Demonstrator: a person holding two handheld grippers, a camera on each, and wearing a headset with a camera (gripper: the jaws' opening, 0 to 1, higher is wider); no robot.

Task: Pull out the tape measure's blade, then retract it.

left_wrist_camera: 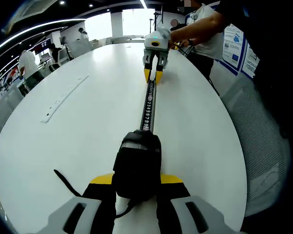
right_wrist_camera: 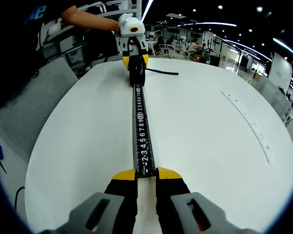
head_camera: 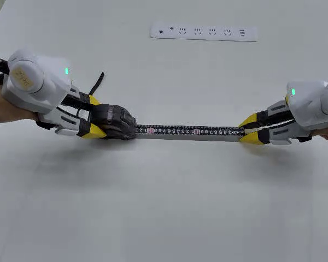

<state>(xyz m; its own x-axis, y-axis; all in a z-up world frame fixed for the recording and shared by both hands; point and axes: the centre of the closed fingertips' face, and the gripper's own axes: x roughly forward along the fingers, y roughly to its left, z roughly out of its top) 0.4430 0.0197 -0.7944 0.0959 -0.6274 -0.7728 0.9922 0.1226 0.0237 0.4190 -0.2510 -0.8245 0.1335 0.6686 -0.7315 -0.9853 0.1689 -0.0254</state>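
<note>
Both grippers are clamped on one tool: the left gripper (head_camera: 96, 115) has its yellow-tipped jaws closed around the case of the black tape measure (head_camera: 113, 121), low over the white table (head_camera: 164, 207). The right gripper (head_camera: 247, 130), well apart from it, pinches the free end of the blade (head_camera: 188, 131) between its closed jaws. The blade runs straight between them, numbered face up, while a black strap (head_camera: 100, 82) trails from the case and a white power strip (head_camera: 203, 31) lies farther back.
</note>
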